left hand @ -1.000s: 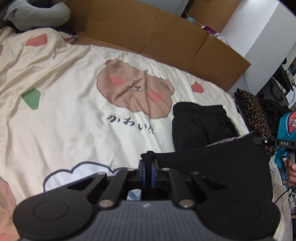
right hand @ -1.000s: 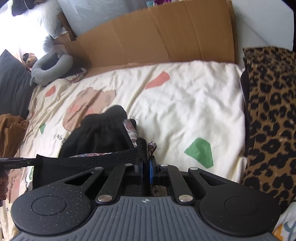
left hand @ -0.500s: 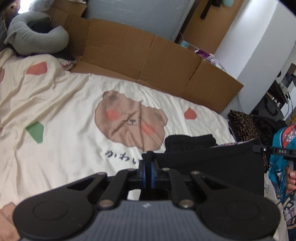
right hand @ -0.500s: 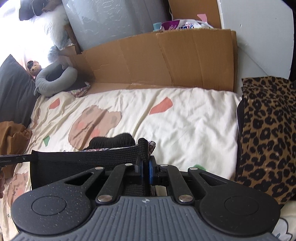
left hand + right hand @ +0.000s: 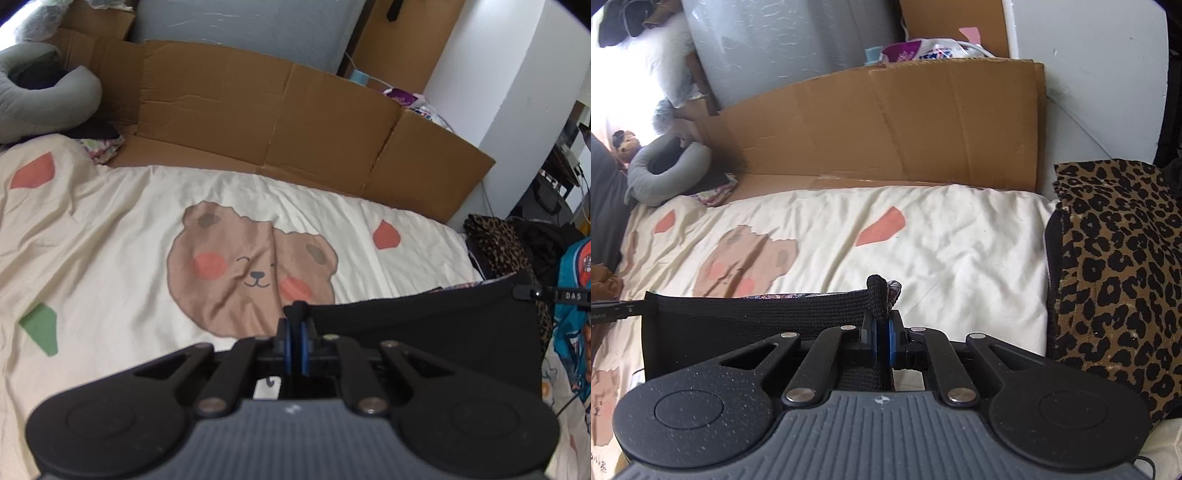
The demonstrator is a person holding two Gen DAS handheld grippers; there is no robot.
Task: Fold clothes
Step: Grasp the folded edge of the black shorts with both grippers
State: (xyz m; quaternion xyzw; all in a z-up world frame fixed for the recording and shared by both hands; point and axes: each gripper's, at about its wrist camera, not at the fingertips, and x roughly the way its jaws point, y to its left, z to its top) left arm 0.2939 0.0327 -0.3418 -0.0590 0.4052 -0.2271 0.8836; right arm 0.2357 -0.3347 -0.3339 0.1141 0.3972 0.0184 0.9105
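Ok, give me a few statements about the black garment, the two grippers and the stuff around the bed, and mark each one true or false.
1. Both grippers pinch the black garment. True: left gripper and right gripper each clamp an end of its top edge.
2. The garment lies flat on the bedsheet. False: it hangs stretched between the grippers.
3. A leopard-print cloth lies at the bed's right. True.
4. The cardboard covers the sheet's bear print. False: it stands behind the bed.

Matt ribbed-knit black garment
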